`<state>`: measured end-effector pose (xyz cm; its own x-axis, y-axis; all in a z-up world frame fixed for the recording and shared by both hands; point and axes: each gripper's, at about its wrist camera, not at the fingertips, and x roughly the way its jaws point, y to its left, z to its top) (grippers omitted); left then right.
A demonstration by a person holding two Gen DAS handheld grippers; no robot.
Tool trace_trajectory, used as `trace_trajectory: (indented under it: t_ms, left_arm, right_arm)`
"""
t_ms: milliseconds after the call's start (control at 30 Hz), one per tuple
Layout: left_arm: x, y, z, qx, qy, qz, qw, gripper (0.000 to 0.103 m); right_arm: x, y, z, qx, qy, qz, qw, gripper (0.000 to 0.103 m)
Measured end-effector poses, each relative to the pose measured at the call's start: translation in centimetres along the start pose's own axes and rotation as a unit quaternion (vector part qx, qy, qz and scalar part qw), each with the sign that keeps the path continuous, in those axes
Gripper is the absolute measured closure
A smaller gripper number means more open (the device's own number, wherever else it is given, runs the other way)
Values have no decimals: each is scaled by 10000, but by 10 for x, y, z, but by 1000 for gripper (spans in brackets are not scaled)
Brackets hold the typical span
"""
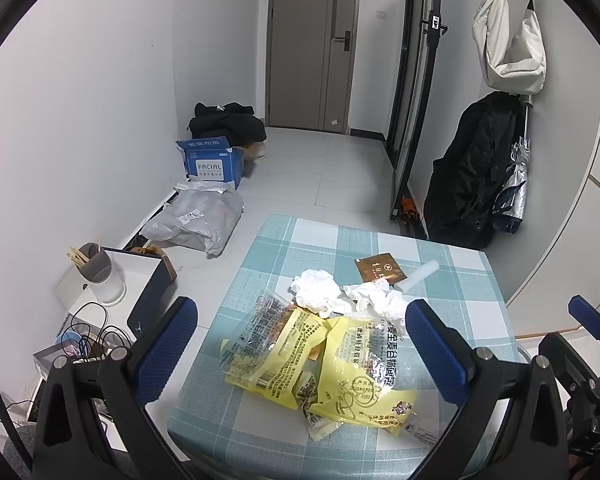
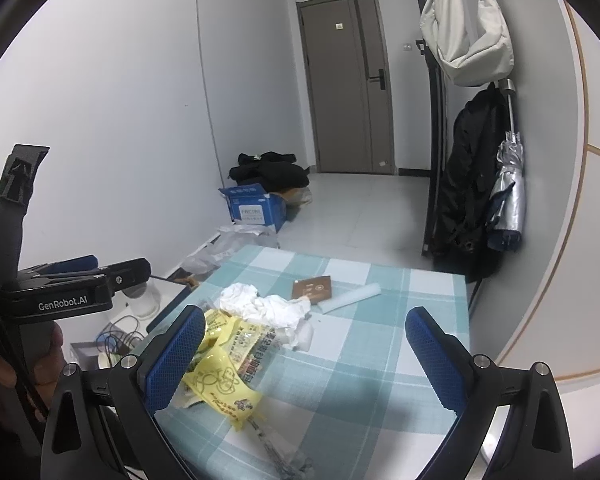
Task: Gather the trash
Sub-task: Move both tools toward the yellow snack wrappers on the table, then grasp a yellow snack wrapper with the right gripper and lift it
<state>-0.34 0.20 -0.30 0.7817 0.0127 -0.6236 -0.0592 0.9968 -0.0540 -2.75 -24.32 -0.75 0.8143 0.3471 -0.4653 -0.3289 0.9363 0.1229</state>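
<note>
small checked table (image 1: 440, 364) in teal and white fills the foreground of a white-walled room, and nothing looks collected yet, all the trash sits loose on the cloth. nearest, left gripper (image 1: 302, 350) hovers above the pile with jaws spread wide, nothing between the pads, aimed down at the yellow wrappers (image 1: 320, 364). right gripper (image 2: 306, 354) is wide open too and empty, over the bare right part of the table, with the wrappers only behind its left finger. yellow wrappers are crumpled plastic food bags, overlapping each other at the near left part of the table. just beyond and touching them, crumpled white tissues (image 1: 340, 294) in two clumps. further back, brown sachet (image 1: 380, 270) lies flat, and a white tube-like piece (image 1: 422, 274) lies just beside it, can't tell what it is. no bin or trash bag visible in either view, so the drop spot is unknown. judgement: task at the start, zero items picked, four kinds of litter left; yellow wrappers likely first grab since the left gripper frames them. farther off on the floor, grey mailer bag (image 1: 198, 222), blue carton (image 1: 214, 162), then the door (image 1: 312, 44); unclear whether those count as trash.
</note>
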Motion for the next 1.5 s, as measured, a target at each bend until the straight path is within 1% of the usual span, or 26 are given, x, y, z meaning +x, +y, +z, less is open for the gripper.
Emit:
trace_trajectory:
  t_ms: [100,400,500,633,733,800,833,900,933,1000,1100,1167,1233,1300,1333,1400,1433,1500]
  left_arm:
    - [1,1,2,-81,29,-28,10000,1]
    - [0,3,0,-90,-23,1,10000,1]
    - [1,4,1,-106,1,-1,9999,1]
    - [5,7,3,-199,61,-36,9998,1]
    - [8,12,4,-359,80,-159,9992,1]
    - [10,17,5,-384,58,-130,9992,1]
    - [11,19,6,-431,126,-119,9989,1]
    - [17,26,7,-596,294,-181,9976,1]
    - [19,29,7,-686,471,-214,9963,1]
    - [26,39,7,-834,609,-246,9943,1]
    - [35,51,6,-1050,1049,-337,9883,1]
    - [36,59,5,-1078,1236,-233,9862,1]
    - [39,64,6,-1140,1305,-207,9846,1]
    - [41,67,8,-1120,1353,-64,9844,1]
    - [44,68,5,-1109,1185,-54,9867,1]
    - [47,74,4,-1184,1232,-33,9853,1]
    - [49,78,2,-1286,1134,-129,9851,1]
    - [52,84,1,-1390,1163,-182,9833,1]
  right_arm:
    - [0,0,-1,1,-1,13,10000,2]
    - [-2,0,-1,-8,-21,115,9999,2]
    - [1,0,0,18,32,165,9999,2]
    - [3,-1,0,53,60,171,9998,2]
    - [6,1,0,0,83,163,9998,2]
    - [10,3,-1,-33,147,221,9996,2]
    - [12,3,-2,-48,180,246,9995,2]
    - [21,7,-4,-106,304,303,9990,2]
    - [26,9,-5,-139,391,344,9985,2]
    - [37,12,-8,-165,568,456,9972,2]
    - [56,21,-14,-198,914,713,9931,2]
    - [70,31,-22,-332,1141,839,9894,2]
    - [82,42,-29,-539,1337,929,9852,3]
    - [94,51,-36,-784,1530,983,9802,4]
    - [100,55,-40,-864,1642,961,9779,4]
    - [112,54,-47,-745,1841,1068,9742,5]
    - [117,52,-48,-647,1929,1113,9727,6]
    - [131,45,-51,-429,2107,1110,9703,9]
